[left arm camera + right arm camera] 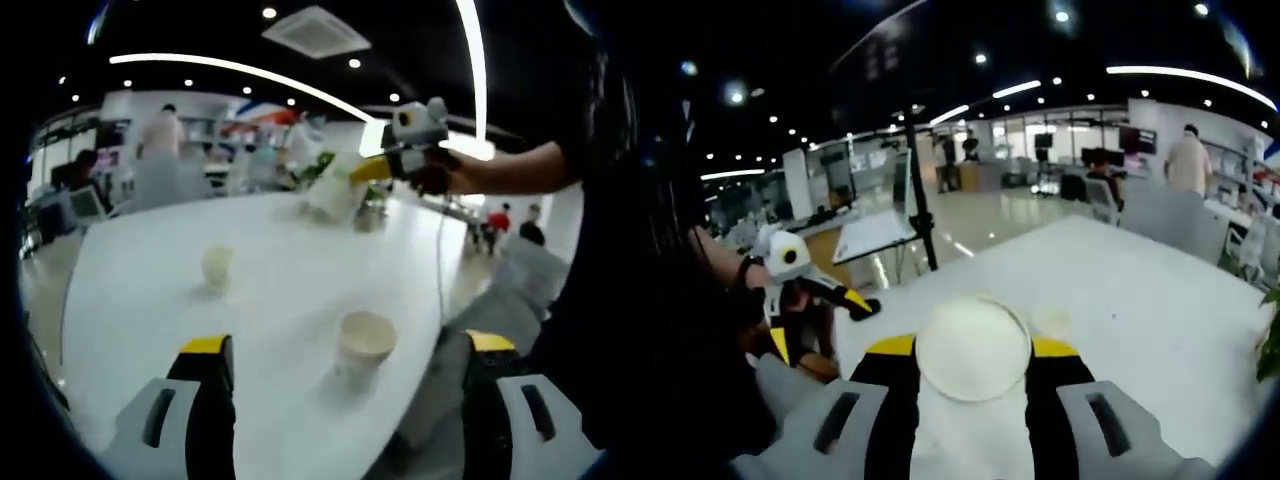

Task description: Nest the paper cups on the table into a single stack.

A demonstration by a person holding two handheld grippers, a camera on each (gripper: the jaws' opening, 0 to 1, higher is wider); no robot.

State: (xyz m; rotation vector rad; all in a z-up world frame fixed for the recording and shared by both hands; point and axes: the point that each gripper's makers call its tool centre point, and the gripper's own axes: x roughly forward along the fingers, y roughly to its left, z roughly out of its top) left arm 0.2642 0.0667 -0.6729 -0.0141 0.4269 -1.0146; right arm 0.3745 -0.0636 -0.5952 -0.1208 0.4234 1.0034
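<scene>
Two white paper cups stand upright and apart on the white table (150,300). The near cup (365,340) sits ahead of my left gripper (347,343), level with the gap between its wide-open jaws. A smaller-looking cup (217,265) stands farther off to the left. My right gripper (362,175) hovers over the table's far side, shut on a third cup (335,192) that looks blurred. In the right gripper view that held cup (972,348) shows its round base between the jaws of my right gripper (972,346). My left gripper (818,322) is seen at the left, open.
The table edge (440,300) runs down the right, with floor and a grey chair (520,290) beyond. A green plant (318,165) stands near the far edge. A black stand (920,200) and several people are farther back in the room.
</scene>
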